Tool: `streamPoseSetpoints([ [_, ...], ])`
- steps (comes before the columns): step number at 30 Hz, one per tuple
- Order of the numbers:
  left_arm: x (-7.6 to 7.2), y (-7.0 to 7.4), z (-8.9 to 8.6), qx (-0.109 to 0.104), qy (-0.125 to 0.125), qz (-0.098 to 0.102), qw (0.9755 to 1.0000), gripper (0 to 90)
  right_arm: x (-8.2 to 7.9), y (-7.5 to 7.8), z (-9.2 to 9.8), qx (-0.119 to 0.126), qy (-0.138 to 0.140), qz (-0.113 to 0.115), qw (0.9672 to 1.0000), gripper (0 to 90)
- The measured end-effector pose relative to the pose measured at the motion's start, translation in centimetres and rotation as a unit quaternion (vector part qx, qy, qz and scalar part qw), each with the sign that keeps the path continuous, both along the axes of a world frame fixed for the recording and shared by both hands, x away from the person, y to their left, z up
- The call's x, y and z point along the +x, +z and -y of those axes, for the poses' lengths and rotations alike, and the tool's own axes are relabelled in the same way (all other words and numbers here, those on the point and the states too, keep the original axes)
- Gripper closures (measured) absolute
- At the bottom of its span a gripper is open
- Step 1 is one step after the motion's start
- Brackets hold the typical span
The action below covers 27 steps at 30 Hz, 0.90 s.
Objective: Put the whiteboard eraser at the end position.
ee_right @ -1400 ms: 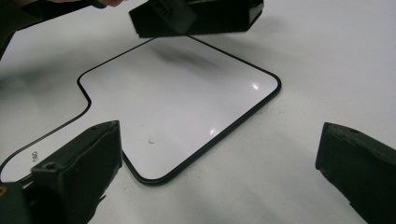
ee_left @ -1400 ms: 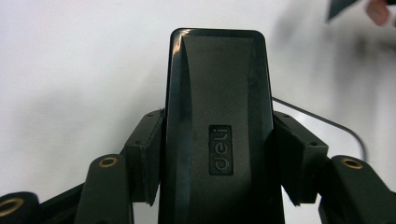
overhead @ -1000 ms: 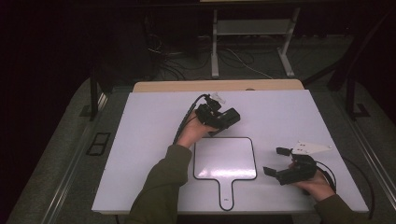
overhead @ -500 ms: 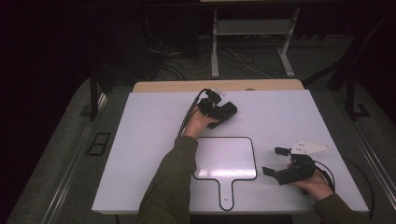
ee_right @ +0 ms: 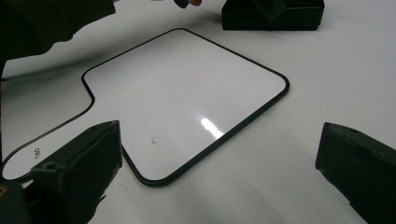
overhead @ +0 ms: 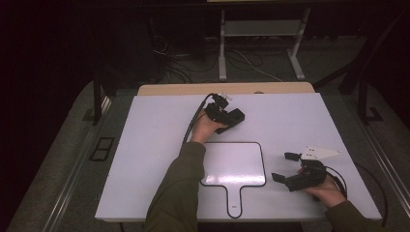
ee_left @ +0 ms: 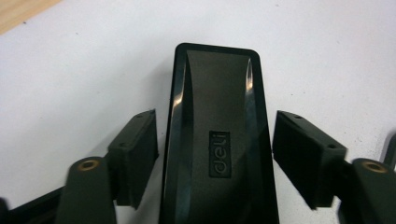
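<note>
Nearest the person, the right gripper (overhead: pixel 286 167) is resting low on the white table (overhead: pixel 145 145), held in the right hand (overhead: pixel 326 189) near the table's front right corner, with its jaws spread wide and nothing between them. In the right gripper view those jaws are framing the near corner of a paddle-shaped whiteboard (ee_right: pixel 187 98) with a thin black border. The whiteboard is lying flat at the table's middle front, its short handle pointing toward the person. Small dark writing is sitting on the handle, but it is too small and blurred to read in either view.

Farther out, the left hand (overhead: pixel 205 126) in an olive sleeve (overhead: pixel 176 193) is holding the left gripper (overhead: pixel 238 116) just beyond the whiteboard's far edge. Its jaws are standing apart on either side of a black rectangular eraser (ee_left: pixel 217 135), close to its long sides but with a small gap showing at each. The raised word "deli" is reading sideways on the eraser's top. The near end of the eraser is being cut off by the bottom of the left gripper view. In the high view the eraser is mostly hidden under the gripper and hard to separate from it.
</note>
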<state>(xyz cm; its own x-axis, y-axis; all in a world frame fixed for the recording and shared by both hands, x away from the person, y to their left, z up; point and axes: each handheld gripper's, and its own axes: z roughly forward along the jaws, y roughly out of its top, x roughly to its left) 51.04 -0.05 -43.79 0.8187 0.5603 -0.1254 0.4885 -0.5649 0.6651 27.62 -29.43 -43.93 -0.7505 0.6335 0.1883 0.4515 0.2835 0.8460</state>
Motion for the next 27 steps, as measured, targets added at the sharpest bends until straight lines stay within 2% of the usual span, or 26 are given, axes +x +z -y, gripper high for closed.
streamPoseSetpoints([
  [2, -0.1, 0.1, 0.0, -0.001, -0.002, 0.003, 1.0, 25.4, 0.0, 0.0, 0.0, -0.002, 0.001, 0.001, 1.0, 0.0],
  [3, -0.2, 0.1, 0.1, -0.01, -0.001, 0.004, 0.9999, 24.3, 0.0, 0.0, 0.0, -0.002, 0.002, 0.0, 1.0, 0.0],
  [6, -0.1, 0.5, -0.1, -0.01, -0.002, 0.016, 0.9998, 20.3, 0.1, -0.1, 0.0, -0.003, 0.003, 0.001, 1.0, 0.0],
  [8, -0.1, 0.6, -0.1, -0.022, 0.008, 0.021, 0.9995, 19.1, 0.2, -0.1, 0.0, -0.003, 0.002, 0.0, 1.0, 0.0],
  [13, -0.3, 0.9, -0.2, -0.028, 0.006, 0.026, 0.9992, 13.8, 0.2, -0.2, 0.1, -0.009, 0.003, -0.005, 0.9999, 0.0],
  [14, -0.4, 1.0, -0.3, -0.023, 0.005, 0.024, 0.9994, 13.3, 0.2, -0.2, 0.1, -0.01, 0.003, -0.006, 0.9999, 0.0],
  [16, -0.8, 1.1, -0.3, -0.039, 0.013, 0.025, 0.9988, 12.7, 0.1, -0.2, 0.1, -0.011, 0.002, -0.005, 0.9999, 0.0],
  [18, -1.0, 1.3, -0.4, -0.044, 0.014, 0.029, 0.9985, 12.4, 0.1, -0.1, 0.1, -0.013, 0.001, -0.004, 0.9999, 0.0],
  [20, -1.2, 1.6, -0.8, -0.038, 0.006, 0.031, 0.9988, 11.3, 0.0, -0.1, 0.2, -0.015, 0.001, -0.003, 0.9999, 0.0],
  [21, -1.4, 1.6, -0.7, -0.048, 0.01, 0.032, 0.9983, 10.6, 0.0, -0.1, 0.2, -0.015, 0.0, -0.004, 0.9999, 0.0],
  [24, -2.0, 1.9, -1.0, -0.049, 0.006, 0.035, 0.9981, 8.4, 0.0, -0.2, 0.1, -0.019, 0.0, -0.004, 0.9998, 0.0],
  [26, -2.4, 2.3, -1.3, -0.041, -0.001, 0.038, 0.9984, 6.8, -0.1, -0.2, 0.1, -0.021, 0.0, -0.007, 0.9998, 0.0],
  [27, -2.6, 2.4, -1.4, -0.046, -0.001, 0.038, 0.9982, 6.1, -0.1, -0.2, 0.2, -0.022, -0.001, -0.007, 0.9997, 0.0],
])
